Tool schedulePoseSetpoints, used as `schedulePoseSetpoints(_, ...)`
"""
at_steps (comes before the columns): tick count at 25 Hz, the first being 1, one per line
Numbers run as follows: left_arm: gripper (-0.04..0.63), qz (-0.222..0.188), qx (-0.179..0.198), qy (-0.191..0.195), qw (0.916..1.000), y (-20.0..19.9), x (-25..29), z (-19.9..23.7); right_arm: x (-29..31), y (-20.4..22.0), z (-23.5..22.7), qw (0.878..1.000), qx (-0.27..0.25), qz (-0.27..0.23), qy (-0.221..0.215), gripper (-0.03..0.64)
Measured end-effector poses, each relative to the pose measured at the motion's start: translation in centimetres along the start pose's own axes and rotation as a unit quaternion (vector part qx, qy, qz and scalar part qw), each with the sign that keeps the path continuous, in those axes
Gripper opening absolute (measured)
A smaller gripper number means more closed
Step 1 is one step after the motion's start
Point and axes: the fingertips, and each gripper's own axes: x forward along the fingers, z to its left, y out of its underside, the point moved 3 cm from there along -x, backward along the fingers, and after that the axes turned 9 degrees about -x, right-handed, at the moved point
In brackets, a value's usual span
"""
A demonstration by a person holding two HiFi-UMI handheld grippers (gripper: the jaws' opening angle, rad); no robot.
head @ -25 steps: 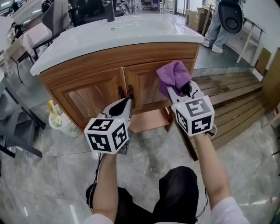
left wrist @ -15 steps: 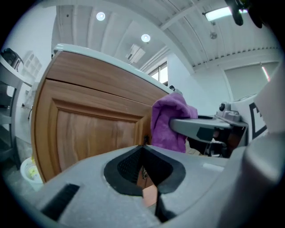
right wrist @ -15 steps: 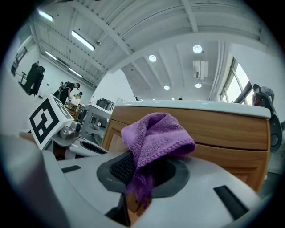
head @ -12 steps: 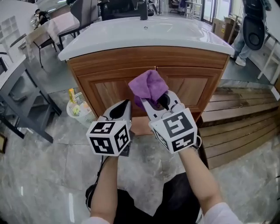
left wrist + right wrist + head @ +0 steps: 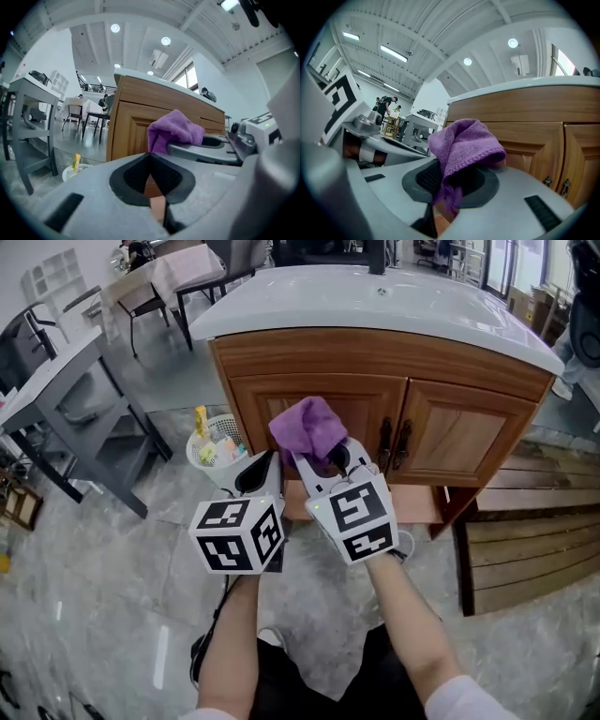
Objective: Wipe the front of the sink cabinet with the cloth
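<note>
A wooden sink cabinet with two doors and a white basin top stands ahead. My right gripper is shut on a purple cloth, held bunched in front of the left door; whether it touches the wood I cannot tell. The cloth drapes over the jaws in the right gripper view, with the cabinet just beyond. My left gripper sits beside it to the left, shut and holding nothing. The cloth shows in the left gripper view too.
A white basket with bottles stands on the floor left of the cabinet. A grey table and chairs are further left. Wooden slats lie on the floor at right. The marble floor spreads below.
Relative to the cabinet, the cloth and right gripper have moved leftward, from the right door to the left door. The left gripper has stayed close beside the right one.
</note>
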Motion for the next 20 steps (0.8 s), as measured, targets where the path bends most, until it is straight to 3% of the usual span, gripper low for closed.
schedulePoseSetpoints(11, 0.005, -0.002, 0.008, -0.060, 0.9982, -0.5, -3.4, 4.8, 5.8, -0.5, 4.2, 0.998, 0.056, -0.041, -0.010, 0.072)
schedulePoseSetpoints(20, 0.005, -0.003, 0.019, -0.055, 0.9983, -0.6, -3.4, 4.4, 6.4, 1.0, 4.5, 1.000, 0.011, -0.011, -0.016, 0.072)
